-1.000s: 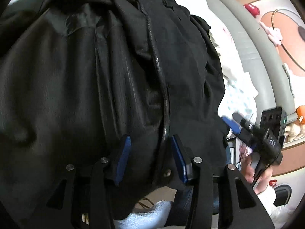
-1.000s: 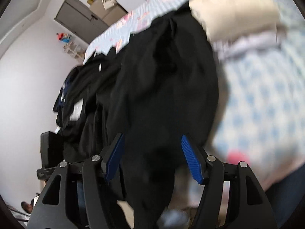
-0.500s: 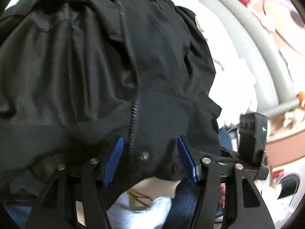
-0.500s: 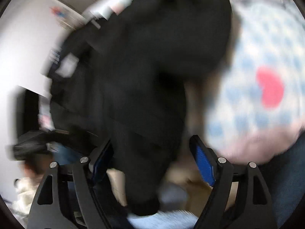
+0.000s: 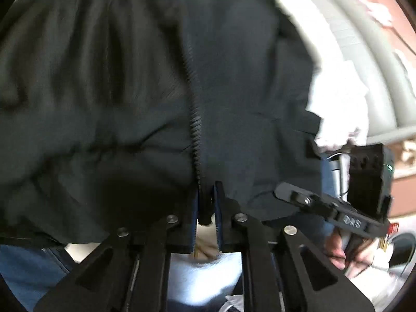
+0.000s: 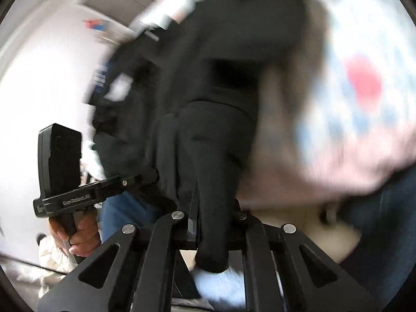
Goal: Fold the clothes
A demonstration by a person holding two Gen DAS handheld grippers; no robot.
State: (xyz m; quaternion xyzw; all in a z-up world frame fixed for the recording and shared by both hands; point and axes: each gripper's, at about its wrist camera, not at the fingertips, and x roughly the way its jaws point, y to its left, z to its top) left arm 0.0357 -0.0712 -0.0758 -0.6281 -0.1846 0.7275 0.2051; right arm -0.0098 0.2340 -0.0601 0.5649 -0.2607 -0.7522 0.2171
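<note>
A black zip-up jacket (image 5: 130, 91) fills the left wrist view, its zipper (image 5: 195, 119) running down to the hem. My left gripper (image 5: 206, 208) is at that hem; its jaws are closing and its blue pads pinch the zipper's lower end. In the blurred right wrist view a narrow hanging part of the same jacket (image 6: 213, 143) passes between the fingers of my right gripper (image 6: 213, 208), whose jaws are closing tight on the fabric. The right gripper's body (image 5: 338, 215) shows at the jacket's right edge.
The jacket lies on a bed with a blue-checked sheet bearing a red heart (image 6: 364, 78). A grey padded bed edge (image 5: 364, 52) runs at the right. Blue jeans (image 5: 26, 267) are below. A hand (image 6: 78, 234) holds the left gripper. White wall at left.
Both grippers have come down to the jacket's lower edge. Their jaws, wide apart before, have narrowed onto the fabric: the left at the zipper end, the right on the hanging part.
</note>
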